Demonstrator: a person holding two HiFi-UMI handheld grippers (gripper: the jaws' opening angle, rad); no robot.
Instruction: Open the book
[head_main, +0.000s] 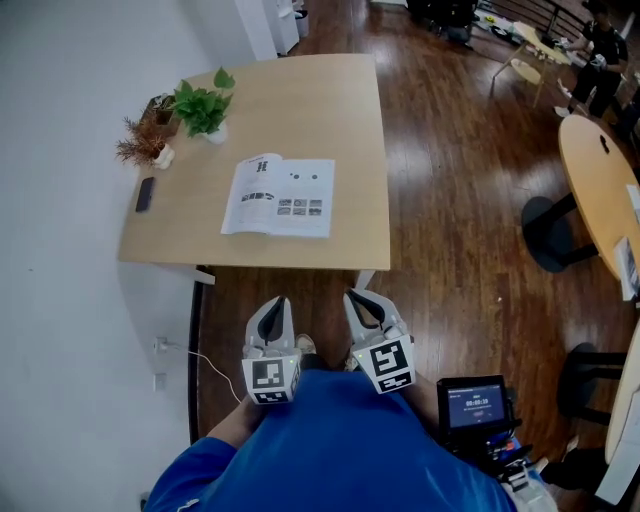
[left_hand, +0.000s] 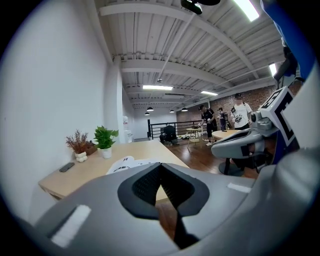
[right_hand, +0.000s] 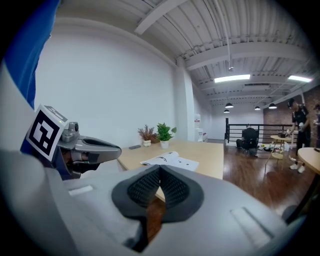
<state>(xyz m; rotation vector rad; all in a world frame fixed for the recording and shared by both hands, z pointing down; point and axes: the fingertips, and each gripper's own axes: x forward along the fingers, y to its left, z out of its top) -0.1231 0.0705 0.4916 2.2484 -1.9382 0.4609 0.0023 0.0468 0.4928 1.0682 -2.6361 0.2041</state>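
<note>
Well beyond the left gripper (head_main: 270, 304) and right gripper (head_main: 358, 300), both closed empty: book (head_main: 280, 197) open on table (head_main: 335, 95).

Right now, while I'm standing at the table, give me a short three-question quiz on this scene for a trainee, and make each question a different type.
1. True or false: the white printed book on the light wooden table lies closed.
2. Multiple choice: where are the left gripper and the right gripper?
A. short of the table's near edge
B. pressing on the book
C. flat on the table beside the book
3. Fill in: the jaws of both grippers are ___, with nothing between them.

Key: 1 false, the book lies open with its pages up; 2 A; 3 shut.
</note>
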